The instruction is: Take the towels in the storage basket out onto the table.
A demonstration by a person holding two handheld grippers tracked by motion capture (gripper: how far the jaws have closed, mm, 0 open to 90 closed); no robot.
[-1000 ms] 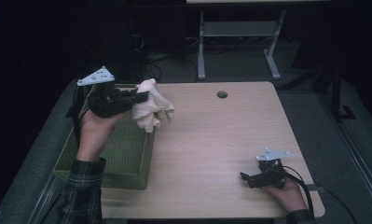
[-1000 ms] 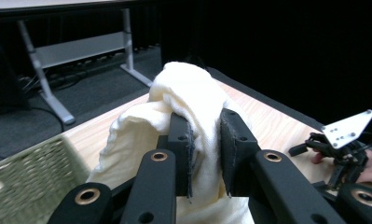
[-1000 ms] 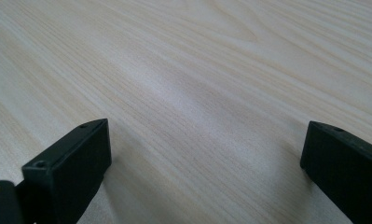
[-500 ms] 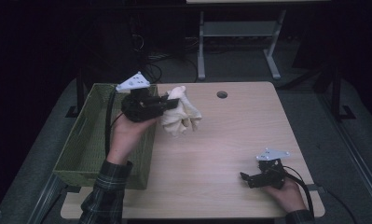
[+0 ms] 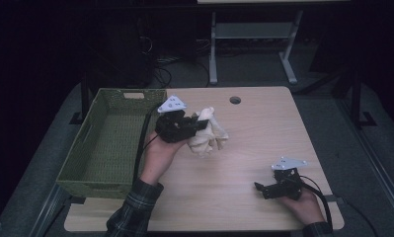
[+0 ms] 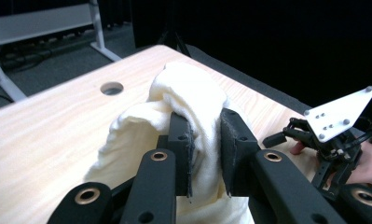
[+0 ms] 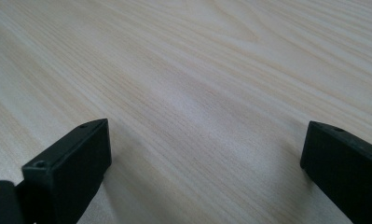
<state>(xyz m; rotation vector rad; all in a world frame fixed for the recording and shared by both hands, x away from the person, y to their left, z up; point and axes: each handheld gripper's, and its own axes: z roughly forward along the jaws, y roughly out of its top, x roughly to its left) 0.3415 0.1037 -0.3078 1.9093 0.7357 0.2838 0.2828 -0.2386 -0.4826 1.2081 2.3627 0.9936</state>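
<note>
Left gripper (image 5: 197, 126) is clamped on a cream cloth (image 5: 208, 133), held above the table (image 5: 263, 128) just right of the green basket (image 5: 110, 143) that sits along the left edge; in the left gripper view the cloth (image 6: 193, 107) bunches between both jaws. Right gripper (image 5: 263, 187) rests near the table's front right corner, jaws wide apart over bare wood (image 7: 197, 84), holding nothing.

Pale wooden table (image 5: 263, 143), round cable hole (image 5: 235, 100), green woven basket (image 5: 110, 143) at left edge
</note>
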